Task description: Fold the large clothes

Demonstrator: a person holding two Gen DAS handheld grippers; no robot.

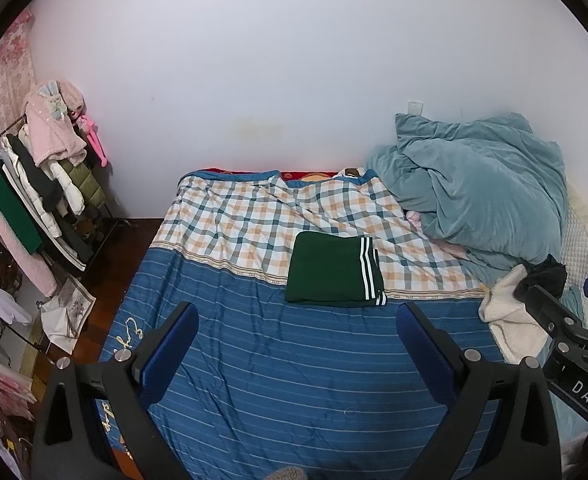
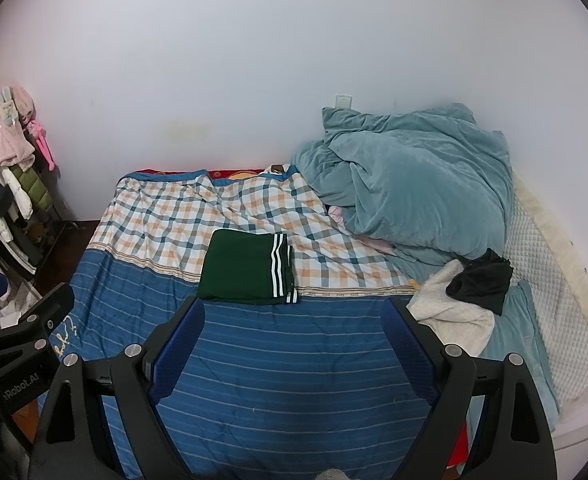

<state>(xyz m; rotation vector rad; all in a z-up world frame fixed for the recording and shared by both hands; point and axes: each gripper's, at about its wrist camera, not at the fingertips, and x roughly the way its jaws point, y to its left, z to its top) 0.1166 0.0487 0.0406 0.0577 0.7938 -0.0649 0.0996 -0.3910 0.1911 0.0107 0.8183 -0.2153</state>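
A dark green garment (image 1: pixel 332 270) with white stripes along its right edge lies folded in a neat rectangle on the bed, across the seam between the checked and blue striped covers; it also shows in the right wrist view (image 2: pixel 246 268). My left gripper (image 1: pixel 298 320) is open and empty, held above the blue striped cover (image 1: pixel 294 360) in front of the garment. My right gripper (image 2: pixel 294 316) is open and empty, just in front of the garment. The right gripper's body (image 1: pixel 566 332) shows at the left wrist view's right edge.
A crumpled teal duvet (image 2: pixel 410 184) is heaped at the back right. A white fleece (image 2: pixel 450 312) and a black garment (image 2: pixel 482 280) lie at the bed's right side. A clothes rack (image 1: pixel 42 184) with hanging clothes stands left, beside the wall.
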